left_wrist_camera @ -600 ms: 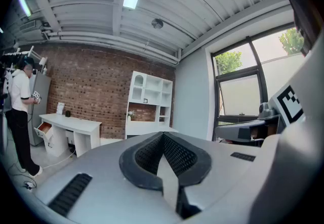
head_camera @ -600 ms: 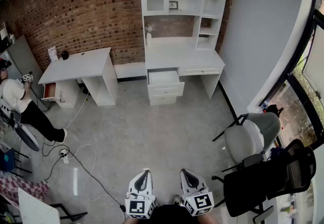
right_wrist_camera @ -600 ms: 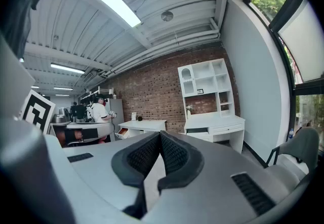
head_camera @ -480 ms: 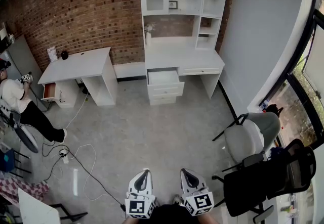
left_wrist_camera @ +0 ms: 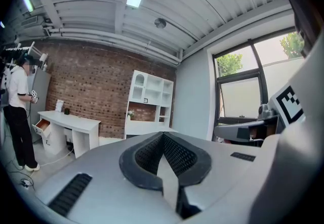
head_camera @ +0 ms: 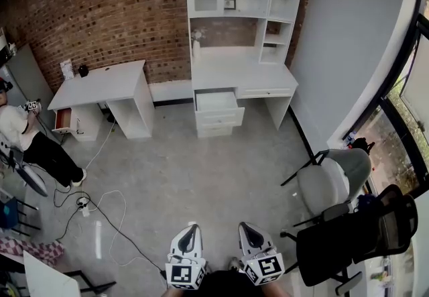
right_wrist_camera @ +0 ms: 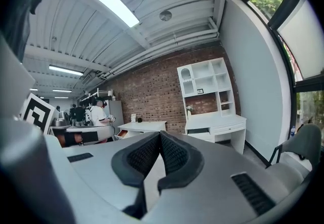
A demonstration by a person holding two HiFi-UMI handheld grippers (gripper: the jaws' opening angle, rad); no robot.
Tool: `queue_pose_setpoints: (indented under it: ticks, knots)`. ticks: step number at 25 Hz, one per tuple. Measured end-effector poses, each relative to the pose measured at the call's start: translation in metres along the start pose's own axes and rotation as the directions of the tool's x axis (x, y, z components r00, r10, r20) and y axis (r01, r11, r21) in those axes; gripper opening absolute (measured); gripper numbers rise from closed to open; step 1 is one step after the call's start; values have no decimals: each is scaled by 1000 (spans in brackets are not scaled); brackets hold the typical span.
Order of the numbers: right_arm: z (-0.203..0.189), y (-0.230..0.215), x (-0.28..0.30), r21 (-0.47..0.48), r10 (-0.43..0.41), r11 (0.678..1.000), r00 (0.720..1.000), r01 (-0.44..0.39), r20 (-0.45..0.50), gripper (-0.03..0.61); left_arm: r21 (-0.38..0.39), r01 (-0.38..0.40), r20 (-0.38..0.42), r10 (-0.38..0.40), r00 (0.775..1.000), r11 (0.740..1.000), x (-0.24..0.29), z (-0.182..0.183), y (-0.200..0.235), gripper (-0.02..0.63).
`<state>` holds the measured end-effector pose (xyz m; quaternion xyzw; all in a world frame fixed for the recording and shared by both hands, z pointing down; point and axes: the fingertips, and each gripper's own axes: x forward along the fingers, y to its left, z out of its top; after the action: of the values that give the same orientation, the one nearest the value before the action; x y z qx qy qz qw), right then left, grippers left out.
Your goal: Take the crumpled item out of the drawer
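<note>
Floor (head_camera: 201,168) toward drawer (head_camera: 216,102); chairs (head_camera: 333,185) at right

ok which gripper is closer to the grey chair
Right. The right gripper is a short way left of the grey chair; the left gripper is farther left, on the right gripper's other side.

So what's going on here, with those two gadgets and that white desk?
A person holds a left hand-held gripper and a right hand-held gripper low in front, both shut and empty. Across the room, the white desk has its drawer pulled open, far out of reach, so nothing has been taken from it yet. Another person is beside a second desk at the left.
</note>
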<state>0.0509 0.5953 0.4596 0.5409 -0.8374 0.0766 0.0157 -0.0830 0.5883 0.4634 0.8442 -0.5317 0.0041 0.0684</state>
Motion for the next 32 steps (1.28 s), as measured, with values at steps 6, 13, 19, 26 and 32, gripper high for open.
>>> queue_pose_setpoints:
  ticks: [6, 13, 19, 26, 32]
  knots:
    - [-2, 11, 17, 1, -25, 1000, 1000, 25, -16, 14, -35, 11, -15, -12, 1000, 999, 0, 1, 22, 23]
    - [-11, -15, 69, 7, -46, 999, 999, 46, -19, 14, -39, 17, -36, -19, 999, 999, 48, -15, 48, 23]
    - [-10, -75, 147, -3, -5, 1000, 1000, 5, -20, 14, -86, -27, -49, 22, 999, 996, 135, -21, 69, 23]
    - [21, -172, 257, -22, 61, 998, 998, -61, -10, 14, -76, -65, -11, 64, 998, 995, 278, 9, 77, 23]
    - [41, -232, 335, -20, 73, 997, 997, -73, -20, 14, -93, -107, -15, 106, 994, 990, 362, 25, 98, 23]
